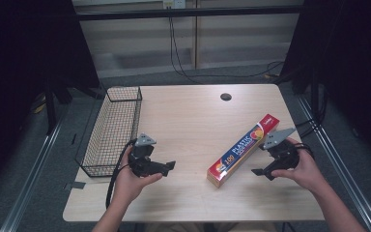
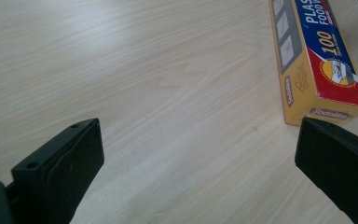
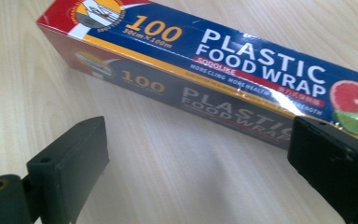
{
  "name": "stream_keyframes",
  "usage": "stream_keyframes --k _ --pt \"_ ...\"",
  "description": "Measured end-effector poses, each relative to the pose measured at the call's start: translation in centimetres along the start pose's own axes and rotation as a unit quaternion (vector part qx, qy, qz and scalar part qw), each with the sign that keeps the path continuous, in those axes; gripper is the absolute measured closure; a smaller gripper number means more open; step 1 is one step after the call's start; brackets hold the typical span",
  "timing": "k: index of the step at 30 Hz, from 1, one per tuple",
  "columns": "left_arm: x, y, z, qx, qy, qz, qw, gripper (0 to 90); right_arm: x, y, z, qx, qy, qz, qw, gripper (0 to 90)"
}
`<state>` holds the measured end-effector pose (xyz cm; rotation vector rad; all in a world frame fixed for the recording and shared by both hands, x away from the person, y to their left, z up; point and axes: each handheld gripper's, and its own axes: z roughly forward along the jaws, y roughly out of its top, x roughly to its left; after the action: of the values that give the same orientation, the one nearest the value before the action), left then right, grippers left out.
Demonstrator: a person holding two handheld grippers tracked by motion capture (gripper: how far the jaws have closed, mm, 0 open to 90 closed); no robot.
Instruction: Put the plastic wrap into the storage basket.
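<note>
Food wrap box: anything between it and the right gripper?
Nothing visible. The right gripper sits open just beside the food wrap box, with only bare table between them. The wire basket is off at the table's left edge.

The long blue, red and yellow cardboard plastic-food-wrap box (image 3: 205,79) lies flat on the pale wooden table (image 3: 177,186), just beyond the right gripper (image 3: 198,163), whose black jaws stand apart.

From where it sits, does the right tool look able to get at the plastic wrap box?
Probably yes. The right tool lies beside the plastic wrap box with its jaws open, and bare table lies between them, nothing in the way.
</note>
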<state>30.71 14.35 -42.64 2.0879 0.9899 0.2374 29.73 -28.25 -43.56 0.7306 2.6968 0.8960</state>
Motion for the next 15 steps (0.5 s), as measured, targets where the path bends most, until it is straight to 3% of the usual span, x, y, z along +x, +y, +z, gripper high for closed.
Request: stream_keyframes --k 4,6,9,10,15 --pt "0.2 -0.2 -0.1 0.0 0.0 -0.004 1.0 1.1 -0.5 0.6 0.1 0.01 0.005 -0.007 0.9999 4.7" --pt "0.3 -0.3 -0.2 0.012 -0.009 0.014 0.9998 0.4 -0.6 0.8 0.2 0.019 0.004 -0.009 0.9998 4.7" --pt "0.3 -0.3 -0.3 0.014 -0.008 0.015 0.9998 0.4 -0.9 1.4 0.5 0.033 0.001 -0.019 0.9993 4.6" --pt "0.2 -0.4 -0.2 0.004 -0.011 0.001 0.9999 0.4 -1.0 1.6 0.6 0.036 0.004 -0.021 0.9991 4.4" --pt "0.5 -0.5 -0.3 0.013 -0.014 0.012 0.9998 0.9 -1.8 2.4 0.9 0.052 0.002 -0.041 0.9978 3.8"
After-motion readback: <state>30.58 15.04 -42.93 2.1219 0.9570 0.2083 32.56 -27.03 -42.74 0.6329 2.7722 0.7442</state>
